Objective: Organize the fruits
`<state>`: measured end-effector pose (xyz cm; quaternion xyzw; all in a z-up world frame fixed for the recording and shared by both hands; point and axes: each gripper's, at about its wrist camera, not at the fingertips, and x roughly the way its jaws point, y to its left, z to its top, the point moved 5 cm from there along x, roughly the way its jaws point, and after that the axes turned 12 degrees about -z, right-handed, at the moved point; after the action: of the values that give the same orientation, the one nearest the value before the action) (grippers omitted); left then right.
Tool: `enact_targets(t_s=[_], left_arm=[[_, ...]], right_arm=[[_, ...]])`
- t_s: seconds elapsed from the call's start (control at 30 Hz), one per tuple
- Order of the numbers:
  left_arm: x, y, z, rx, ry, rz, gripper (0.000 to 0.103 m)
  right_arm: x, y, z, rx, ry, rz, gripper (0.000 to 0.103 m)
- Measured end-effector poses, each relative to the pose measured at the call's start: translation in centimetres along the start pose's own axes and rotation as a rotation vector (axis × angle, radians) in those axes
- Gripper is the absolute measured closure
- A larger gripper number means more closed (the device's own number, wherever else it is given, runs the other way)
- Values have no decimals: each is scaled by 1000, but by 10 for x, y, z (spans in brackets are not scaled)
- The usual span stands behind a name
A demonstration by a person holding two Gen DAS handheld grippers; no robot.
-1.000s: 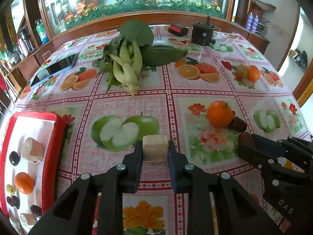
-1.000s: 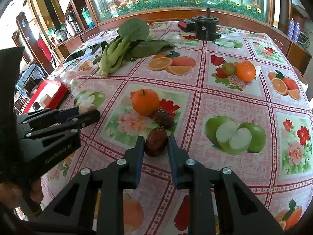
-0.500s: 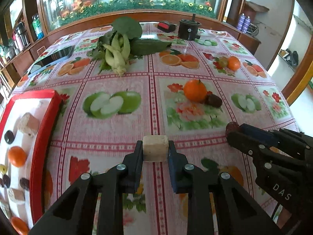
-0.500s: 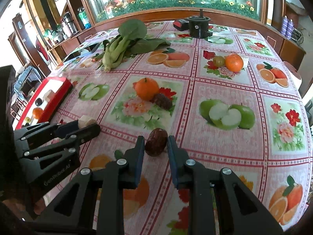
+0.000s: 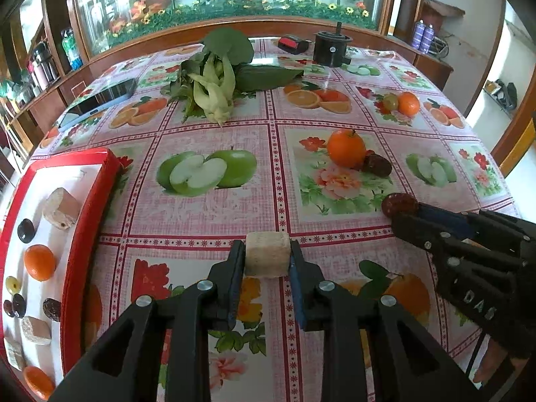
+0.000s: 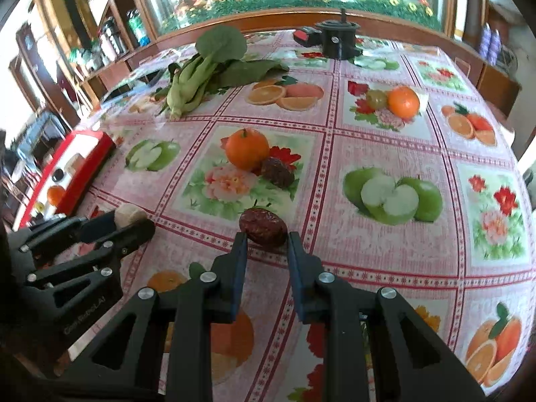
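Left wrist view: the left hand-held gripper clamps a pale tan cork-like cylinder above the counter, apparently bound for the red-rimmed white tray of sorted fruit at left; the right hand-held gripper grips a wrinkled dark-red date; an orange mandarin waits beyond.

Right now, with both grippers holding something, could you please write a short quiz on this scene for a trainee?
1. True or false: the left gripper holds a beige sugarcane chunk.
2. What does the right gripper hold: A) an orange, B) a red date, C) a grape?
3. Which real fruit does the loose date on the table touch?

Key: 1 true; 2 B; 3 the orange.
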<state>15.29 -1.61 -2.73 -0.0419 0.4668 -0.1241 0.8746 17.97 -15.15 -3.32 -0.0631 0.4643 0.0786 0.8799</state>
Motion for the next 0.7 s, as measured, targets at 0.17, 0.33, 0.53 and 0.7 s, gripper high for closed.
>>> enact_targets(t_s=[0.17,0.33,0.53,0.7], left_arm=[[1,1,-2,-13,3,21,45],[1,6,-2,-25,-9,29,38],[2,12,-4,-48,-28,43,26],[1,13,-6,-24,-28,17,26]], right_arm=[[1,-2,4,23,24,36,77],[0,-4,7,16,12,50,68],[2,2,12,-28,-6,52,62],[6,3,11,-42,-9,48,62]])
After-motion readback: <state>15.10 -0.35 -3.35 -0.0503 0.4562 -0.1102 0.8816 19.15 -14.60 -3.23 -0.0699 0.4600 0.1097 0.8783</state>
